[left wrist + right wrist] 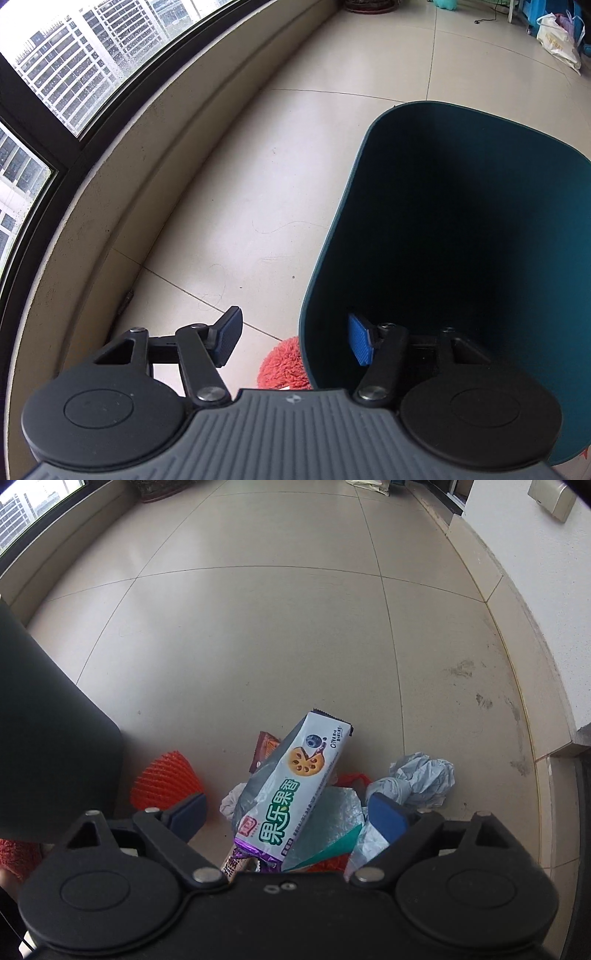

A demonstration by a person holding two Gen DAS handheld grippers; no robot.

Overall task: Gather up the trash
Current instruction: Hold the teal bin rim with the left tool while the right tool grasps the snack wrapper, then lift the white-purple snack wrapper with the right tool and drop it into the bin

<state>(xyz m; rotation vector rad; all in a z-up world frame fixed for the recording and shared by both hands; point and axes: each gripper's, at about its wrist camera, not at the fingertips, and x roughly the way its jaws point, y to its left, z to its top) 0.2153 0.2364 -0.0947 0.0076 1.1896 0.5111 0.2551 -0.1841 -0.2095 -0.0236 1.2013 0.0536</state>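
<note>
Right wrist view shows one heap of trash on the floor (295, 627): one white biscuit wrapper (291, 786) on top, one crumpled grey paper (421, 779), two orange foam nets (166, 779), one brown packet (264, 749). Angled steeply down, the right tool (295, 812) spreads its jaws wide around the wrapper, pads not pressing. Left wrist view: one teal bin (461, 221); the left tool (295, 338) straddles its rim, jaws apart, beside one red fuzzy item (284, 365).

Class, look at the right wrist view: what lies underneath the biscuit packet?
Under the biscuit packet show a brown wrapper, silver foil and orange netting. Anything deeper is covered.
</note>
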